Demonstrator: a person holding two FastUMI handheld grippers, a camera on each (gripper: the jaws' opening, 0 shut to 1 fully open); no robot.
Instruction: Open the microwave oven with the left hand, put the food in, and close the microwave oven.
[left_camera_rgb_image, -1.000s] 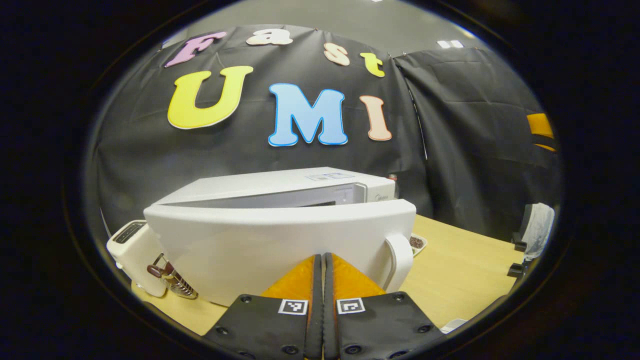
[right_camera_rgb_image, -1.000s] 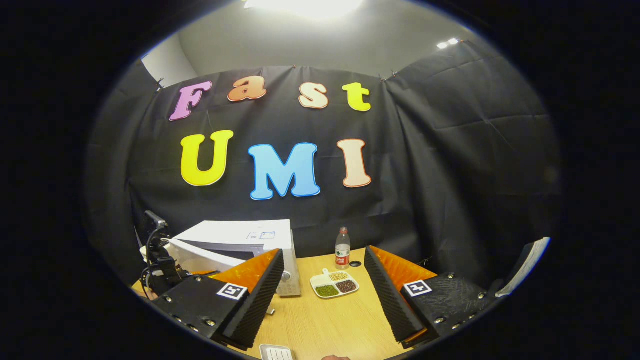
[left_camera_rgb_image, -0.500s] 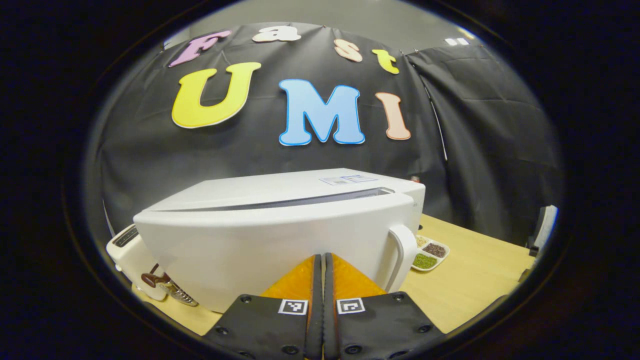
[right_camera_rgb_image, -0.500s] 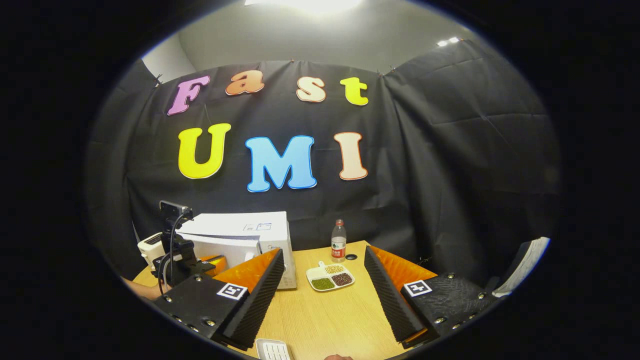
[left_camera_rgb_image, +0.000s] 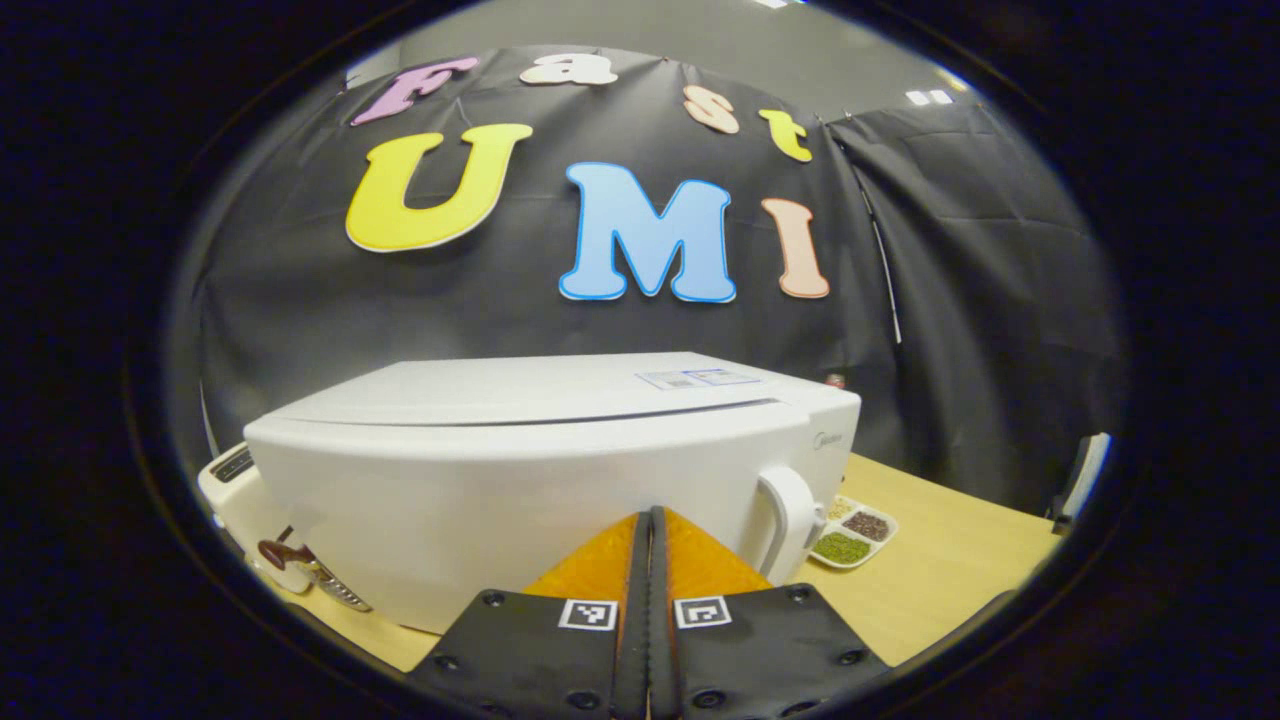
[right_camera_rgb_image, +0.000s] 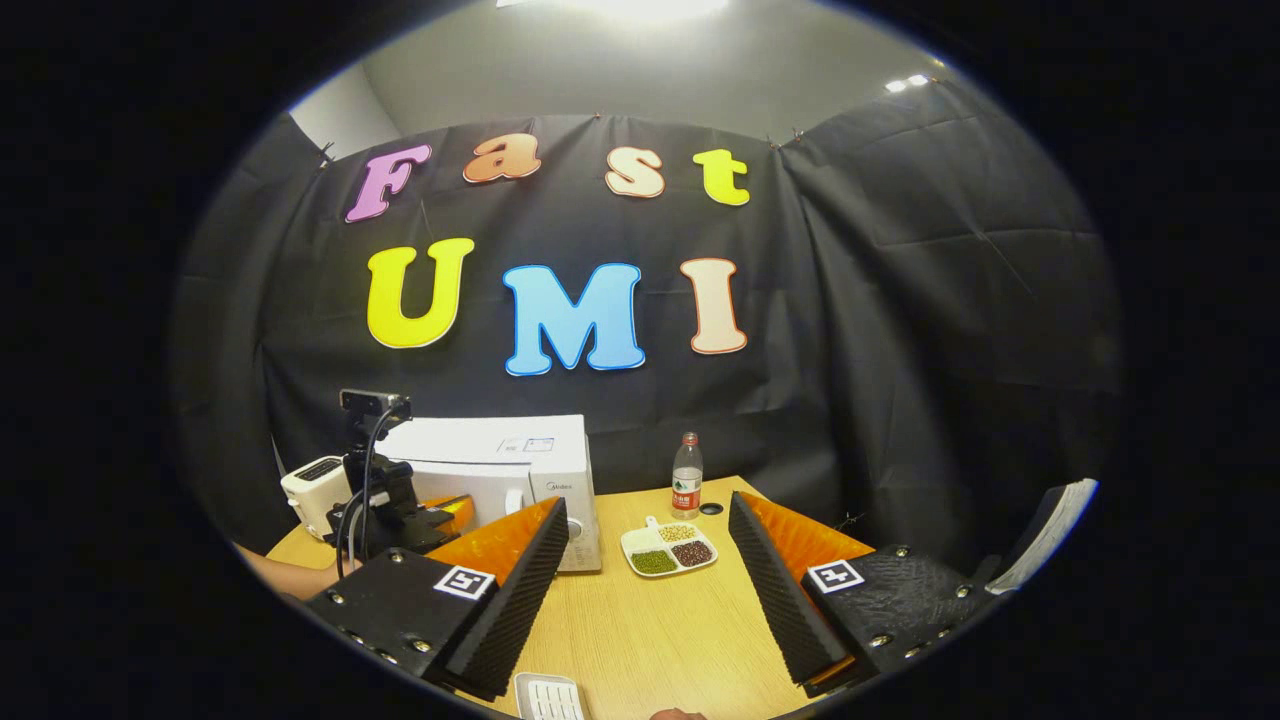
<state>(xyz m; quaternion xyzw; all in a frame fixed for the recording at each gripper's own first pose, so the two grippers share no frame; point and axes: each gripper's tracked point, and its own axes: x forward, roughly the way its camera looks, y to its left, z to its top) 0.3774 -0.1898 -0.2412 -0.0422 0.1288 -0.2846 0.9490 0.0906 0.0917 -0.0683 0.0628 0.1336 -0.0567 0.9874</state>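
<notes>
A light wooden table (right_camera_rgb_image: 660, 630) fills the lower middle of the right gripper view. On it, from left to centre, stand a white toaster (right_camera_rgb_image: 312, 490), a white microwave oven (right_camera_rgb_image: 505, 470), a divided dish of beans (right_camera_rgb_image: 668, 550) and a water bottle (right_camera_rgb_image: 686, 477); a small white ribbed object (right_camera_rgb_image: 548, 697) lies at the bottom edge.

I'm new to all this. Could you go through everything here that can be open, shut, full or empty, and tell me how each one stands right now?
White microwave oven: door shut, flush with the body.
Left gripper: shut, fingers together, holding nothing, against the door.
Right gripper: open, holding nothing.
White three-compartment tray: filled with beans, on the wooden table.
Clear plastic bottle: upright, capped.
White toaster: state unclear.
</notes>
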